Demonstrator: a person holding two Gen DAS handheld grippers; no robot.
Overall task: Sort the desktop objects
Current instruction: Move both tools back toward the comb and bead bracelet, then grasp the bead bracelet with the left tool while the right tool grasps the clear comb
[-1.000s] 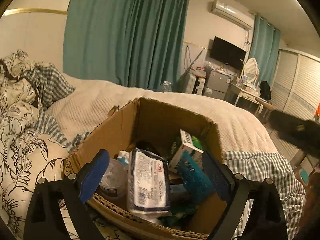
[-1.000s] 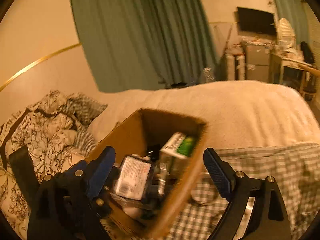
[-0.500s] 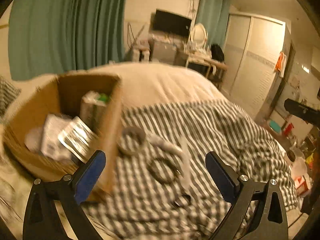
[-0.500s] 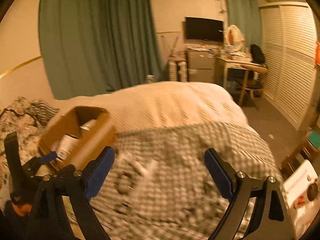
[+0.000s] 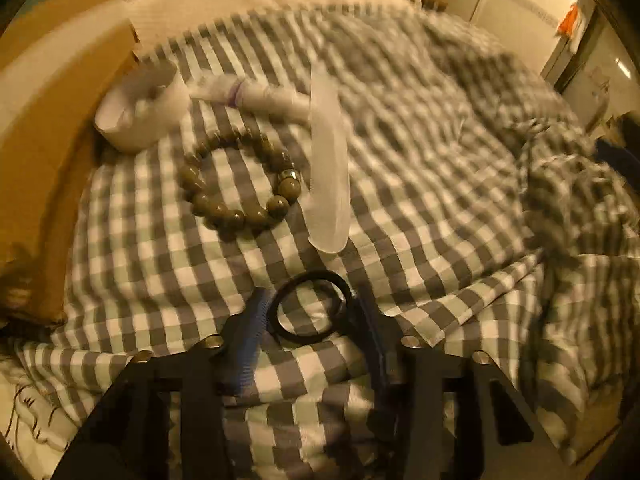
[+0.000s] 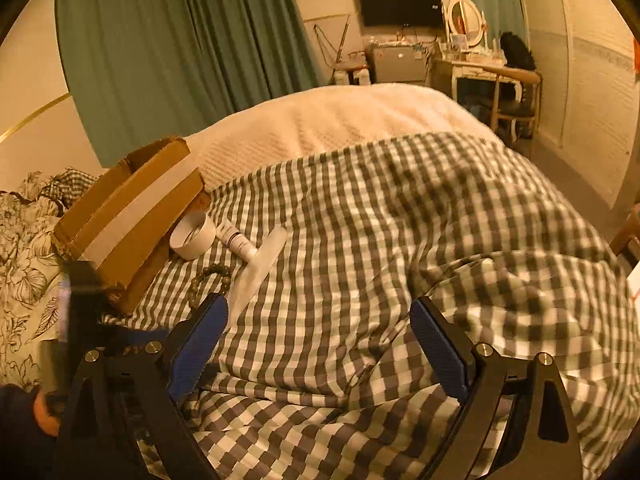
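Left gripper (image 5: 310, 312) has swung off the cardboard box (image 5: 48, 128) and dropped to the checked blanket (image 5: 400, 152), jaws drawn narrow on either side of a black ring (image 5: 308, 307); contact unclear. Ahead of the jaws lie a bead bracelet (image 5: 240, 184), clear packet (image 5: 328, 168), white cup (image 5: 140, 108) and tube (image 5: 256, 94). Right gripper (image 6: 318, 344) hovers over blanket, jaws wide, nothing held.

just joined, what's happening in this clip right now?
A person with two handheld grippers is sorting small items off a checked blanket into a cardboard box. The left gripper is down over a black ring, fingers either side of it, not clearly clamped. The right gripper is open and empty. A bead bracelet, a white cup, a tube and a clear sleeve lie beside the box.
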